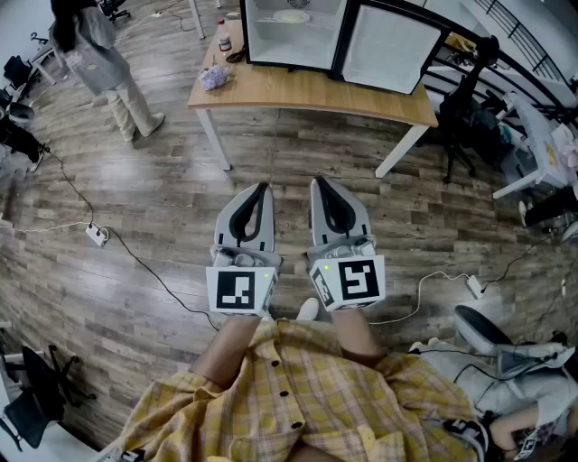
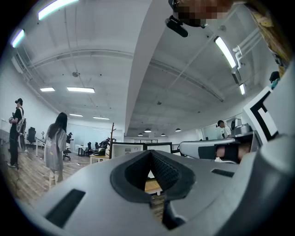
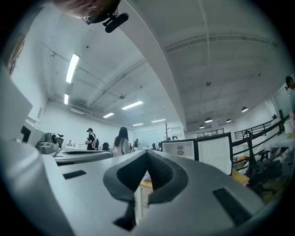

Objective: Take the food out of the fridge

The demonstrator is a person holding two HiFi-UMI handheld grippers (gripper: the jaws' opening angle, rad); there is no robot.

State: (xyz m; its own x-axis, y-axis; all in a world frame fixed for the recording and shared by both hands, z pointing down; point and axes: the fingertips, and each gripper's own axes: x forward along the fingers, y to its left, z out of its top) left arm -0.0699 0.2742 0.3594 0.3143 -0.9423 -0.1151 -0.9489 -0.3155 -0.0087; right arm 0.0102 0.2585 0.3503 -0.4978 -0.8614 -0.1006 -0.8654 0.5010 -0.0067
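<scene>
A small fridge [image 1: 293,32] stands on a wooden table [image 1: 307,90] across the floor from me, its door [image 1: 393,50] swung open to the right. A pale plate of food [image 1: 292,15] lies inside it. My left gripper [image 1: 263,187] and right gripper [image 1: 318,183] are held side by side at waist height, well short of the table, both pointing toward the fridge. Each is shut with nothing between its jaws. Past the shut left gripper [image 2: 150,153] the fridge [image 2: 125,150] shows far off. The right gripper [image 3: 147,153] also shows the fridge [image 3: 179,148] and its door [image 3: 214,152] in the distance.
A bottle [image 1: 223,36] and a crumpled purple bag [image 1: 215,77] sit on the table's left end. A person in grey [image 1: 99,63] stands at the far left. A power strip [image 1: 96,235] and cables lie on the wooden floor. A black chair [image 1: 470,108] stands right of the table.
</scene>
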